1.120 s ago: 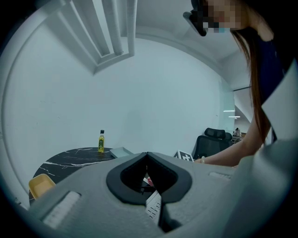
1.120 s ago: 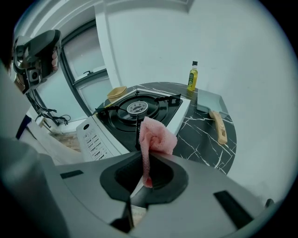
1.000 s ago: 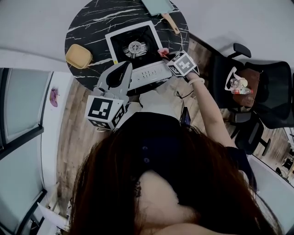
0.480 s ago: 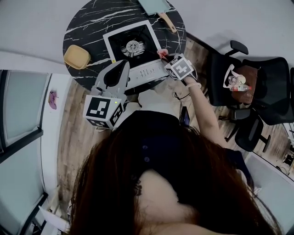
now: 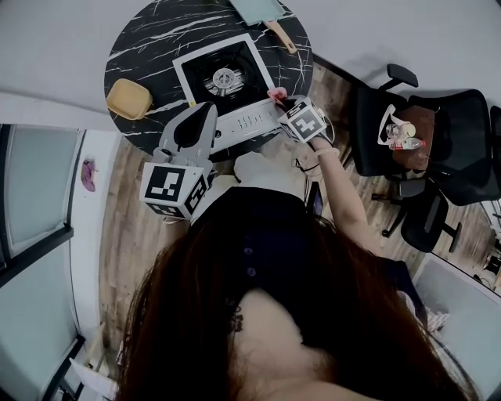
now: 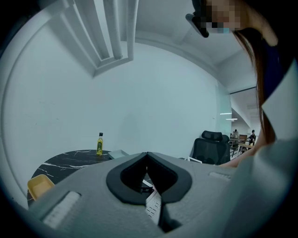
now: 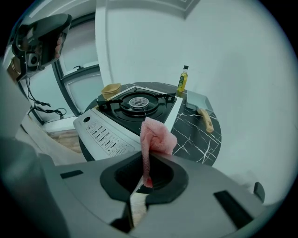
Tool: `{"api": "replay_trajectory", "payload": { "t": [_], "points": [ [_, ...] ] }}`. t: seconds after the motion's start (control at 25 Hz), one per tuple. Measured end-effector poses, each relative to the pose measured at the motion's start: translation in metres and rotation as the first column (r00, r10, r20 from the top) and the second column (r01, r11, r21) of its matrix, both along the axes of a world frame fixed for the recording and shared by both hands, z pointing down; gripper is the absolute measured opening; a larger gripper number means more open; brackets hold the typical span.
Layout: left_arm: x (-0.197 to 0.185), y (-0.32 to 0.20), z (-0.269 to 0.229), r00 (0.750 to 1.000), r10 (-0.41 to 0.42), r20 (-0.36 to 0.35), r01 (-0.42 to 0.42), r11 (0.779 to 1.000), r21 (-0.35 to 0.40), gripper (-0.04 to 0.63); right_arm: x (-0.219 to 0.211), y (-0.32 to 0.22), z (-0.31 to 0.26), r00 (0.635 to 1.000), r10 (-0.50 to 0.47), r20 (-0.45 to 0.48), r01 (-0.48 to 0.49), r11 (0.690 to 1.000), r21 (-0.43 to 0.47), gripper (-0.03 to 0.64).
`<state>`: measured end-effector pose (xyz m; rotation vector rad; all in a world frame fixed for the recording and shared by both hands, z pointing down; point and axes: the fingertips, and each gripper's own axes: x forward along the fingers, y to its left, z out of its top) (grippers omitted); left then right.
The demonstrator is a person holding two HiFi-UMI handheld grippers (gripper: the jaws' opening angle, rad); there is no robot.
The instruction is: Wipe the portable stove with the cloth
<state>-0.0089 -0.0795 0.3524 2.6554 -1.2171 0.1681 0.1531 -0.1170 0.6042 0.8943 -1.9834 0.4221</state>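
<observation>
The portable stove [image 5: 225, 84] sits on the round black marble table [image 5: 149, 51], its burner [image 7: 139, 102] in the middle and its white control panel [image 7: 103, 133] facing me. My right gripper [image 5: 282, 99] is shut on a pink cloth [image 7: 156, 139], which sticks up from the jaws just off the stove's near right corner. In the head view the pink cloth [image 5: 276, 95] shows at that corner. My left gripper [image 5: 196, 129] hangs over the table's near edge, in front of the stove, shut with nothing in it. Its tips [image 6: 147, 155] meet.
A yellow dish [image 5: 129, 98] lies left of the stove. Beyond it are a grey-green board with a wooden handle [image 5: 270, 19] and a small oil bottle [image 7: 182, 80]. Black office chairs [image 5: 423, 141] stand right of the table. Wood floor lies beneath.
My right gripper with the pink cloth has drifted slightly left and farther from me, staying at the stove's near right corner. The left gripper has barely moved.
</observation>
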Motion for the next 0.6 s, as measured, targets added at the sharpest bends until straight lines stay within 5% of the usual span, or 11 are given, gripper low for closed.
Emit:
{"api": "replay_trajectory", "payload": {
  "t": [0.6],
  "points": [
    [-0.029,0.027,-0.004,1.000,-0.014,-0.027,0.014,1.000,0.015,0.012,-0.010,0.024,0.001,0.985,-0.016,-0.169,0.021,0.999,0.025,0.026]
  ]
}}
